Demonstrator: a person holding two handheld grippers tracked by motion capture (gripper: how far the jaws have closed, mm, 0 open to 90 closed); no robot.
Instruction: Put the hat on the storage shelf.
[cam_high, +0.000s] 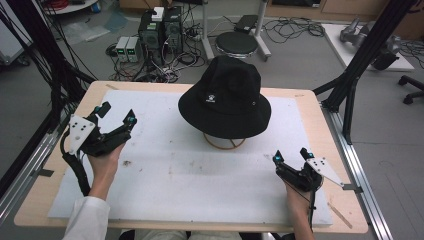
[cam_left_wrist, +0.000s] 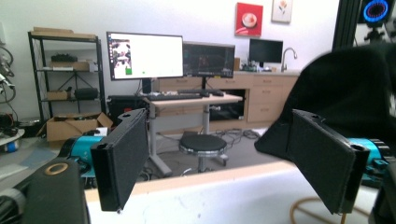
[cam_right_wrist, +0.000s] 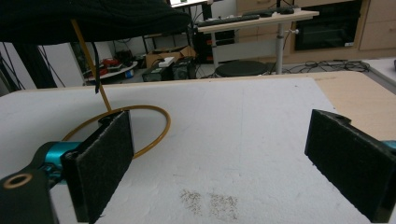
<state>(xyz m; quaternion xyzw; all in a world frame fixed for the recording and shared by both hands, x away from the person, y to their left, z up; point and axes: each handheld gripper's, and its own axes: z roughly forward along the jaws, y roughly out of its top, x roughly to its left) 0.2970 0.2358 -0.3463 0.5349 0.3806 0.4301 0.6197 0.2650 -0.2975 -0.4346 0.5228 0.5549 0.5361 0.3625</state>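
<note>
Black bucket hat (cam_high: 225, 97) sits on a gold wire stand (cam_high: 223, 142) at the mat's (cam_high: 165, 175) far centre, nothing touching it. Left gripper (cam_high: 116, 114) hovers well left of the brim, jaws wide apart, empty. Right gripper (cam_high: 291, 156) sits near the front right, jaws also spread, empty. Likely step: lift the hat off. I'd take the brim from both sides, pinch fabric only, lift straight up so the stand doesn't tip. Count: one hat, one stand, one mat, two grippers.
</note>
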